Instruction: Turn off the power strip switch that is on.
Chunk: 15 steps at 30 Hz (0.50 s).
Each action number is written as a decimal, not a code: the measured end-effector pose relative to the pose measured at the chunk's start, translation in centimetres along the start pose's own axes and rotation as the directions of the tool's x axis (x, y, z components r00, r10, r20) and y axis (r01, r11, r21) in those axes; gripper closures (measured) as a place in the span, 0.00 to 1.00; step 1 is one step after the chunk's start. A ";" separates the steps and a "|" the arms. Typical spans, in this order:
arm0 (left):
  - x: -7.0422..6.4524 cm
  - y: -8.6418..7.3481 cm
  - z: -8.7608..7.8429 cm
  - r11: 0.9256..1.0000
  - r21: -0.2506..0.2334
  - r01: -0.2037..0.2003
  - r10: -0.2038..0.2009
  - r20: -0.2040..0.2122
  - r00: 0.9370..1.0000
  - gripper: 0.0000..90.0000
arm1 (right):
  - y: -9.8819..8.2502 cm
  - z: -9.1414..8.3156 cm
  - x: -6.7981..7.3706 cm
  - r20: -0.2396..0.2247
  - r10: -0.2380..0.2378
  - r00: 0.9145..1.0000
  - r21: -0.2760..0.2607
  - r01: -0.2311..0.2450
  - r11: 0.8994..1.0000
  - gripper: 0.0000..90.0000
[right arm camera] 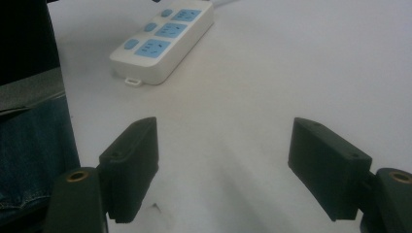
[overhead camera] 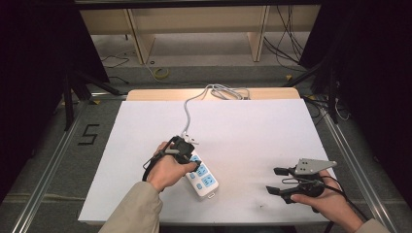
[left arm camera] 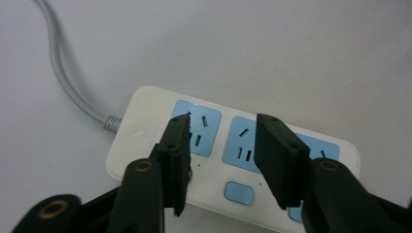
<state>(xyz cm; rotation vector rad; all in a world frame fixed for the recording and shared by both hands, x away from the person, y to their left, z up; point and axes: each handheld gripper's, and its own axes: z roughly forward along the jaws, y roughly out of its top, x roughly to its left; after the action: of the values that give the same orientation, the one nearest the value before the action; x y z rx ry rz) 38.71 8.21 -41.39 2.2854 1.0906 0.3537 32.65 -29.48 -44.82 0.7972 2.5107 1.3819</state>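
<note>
Near the front edge of the white worktop (overhead camera: 252, 121), left of its middle, we hover our left gripper (left arm camera: 223, 160) over the white plastic power strip with blue sockets (left arm camera: 145, 131), jaws spread with nothing between them. Our right gripper (right arm camera: 223, 165) waits wide open near the front right corner. We judge that a switch press wants closed jaws lowered squarely. We see no containers here.
</note>
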 end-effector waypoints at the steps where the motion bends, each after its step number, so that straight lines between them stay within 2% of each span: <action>1: 0.1 0.0 -0.1 1.000 -0.019 0.004 -0.004 -0.003 1.000 0.55 | 0.0 0.0 0.0 -0.001 0.001 1.000 -0.001 -0.001 1.000 0.30; 4: 0.4 0.0 -0.3 0.996 -0.082 -0.022 0.021 -0.017 1.000 0.46 | 0.0 0.1 0.0 -0.003 -0.003 1.000 0.000 0.003 1.000 0.30; 7: 0.7 0.0 -0.6 0.991 -0.114 -0.070 0.060 -0.090 0.994 0.33 | 0.0 0.0 0.0 -0.003 0.000 1.000 -0.001 0.000 1.000 0.30; 9: 0.9 -0.1 -0.8 0.991 -0.118 -0.068 0.056 -0.101 0.993 0.30 | 0.0 0.0 0.0 -0.002 -0.001 1.000 -0.002 0.001 1.000 0.30; 12: 1.2 -0.4 -0.9 0.989 -0.137 -0.058 0.047 -0.082 0.996 0.27 | 0.0 0.0 0.0 -0.002 -0.001 1.000 -0.002 0.001 1.000 0.30; 15: 1.6 -0.7 -0.9 0.990 -0.128 -0.056 0.043 -0.097 0.994 0.22 | 0.0 0.0 0.0 -0.002 0.000 1.000 -0.002 0.000 1.000 0.30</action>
<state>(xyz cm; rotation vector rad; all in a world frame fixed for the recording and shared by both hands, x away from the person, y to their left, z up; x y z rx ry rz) 38.81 10.16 -41.13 2.2019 1.0265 0.5409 32.67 -29.48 -44.79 0.7957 2.5103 1.3863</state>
